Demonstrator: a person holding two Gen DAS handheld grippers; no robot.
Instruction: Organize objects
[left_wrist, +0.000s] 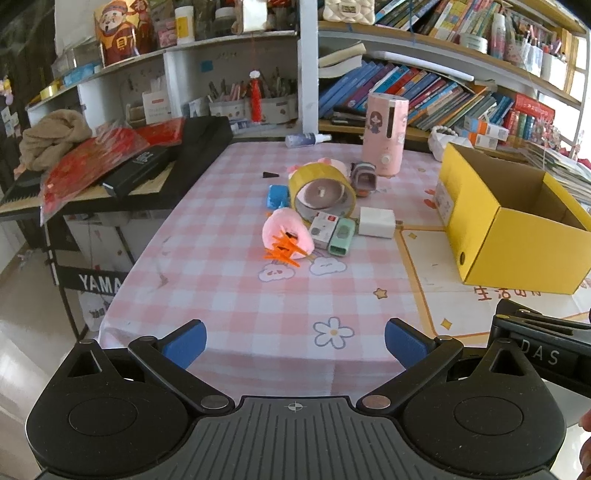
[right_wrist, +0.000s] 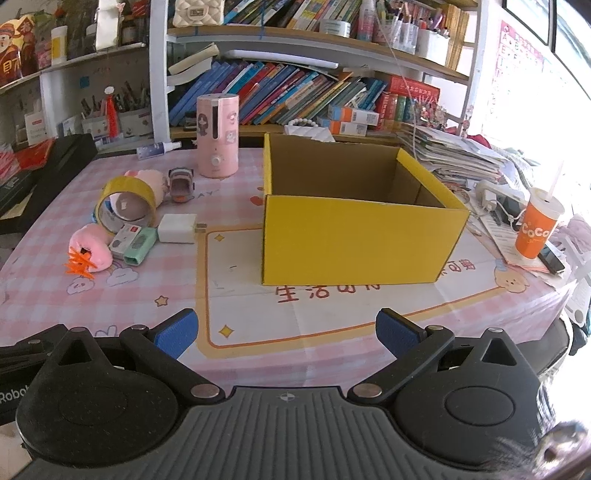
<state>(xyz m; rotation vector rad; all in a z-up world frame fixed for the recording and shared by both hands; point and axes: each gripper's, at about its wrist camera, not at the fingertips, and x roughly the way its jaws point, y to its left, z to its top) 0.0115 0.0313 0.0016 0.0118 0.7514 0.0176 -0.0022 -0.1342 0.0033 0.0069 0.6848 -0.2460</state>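
Both grippers are held wide open with nothing between the blue pads: the left gripper (left_wrist: 295, 341) over the near edge of the table, facing the pile of small things, and the right gripper (right_wrist: 286, 332) over the near edge facing the box.

One yellow cardboard box (right_wrist: 354, 240) is seen standing open and empty on the pink checked tablecloth (right_wrist: 258, 332), to the right of the pile and apart from it.

In the pile, one roll of yellow tape (left_wrist: 321, 192) is seen standing on edge. One pink plush with orange spikes (left_wrist: 286, 234) lies nearest the camera, touching the roll. Just to its right lie three small blocks side by side — one white-and-red box (left_wrist: 322, 229), one mint-green case (left_wrist: 341, 236) and one white charger (left_wrist: 376, 222). One blue item (left_wrist: 277, 196) lies left of the roll, and one small grey toy (left_wrist: 364, 179) behind it.

Farther back, one tall pink canister (left_wrist: 384, 134) stands upright and one small spray bottle (left_wrist: 306, 139) lies on its side.

One orange cup (right_wrist: 539, 229) is seen at the table's right side.
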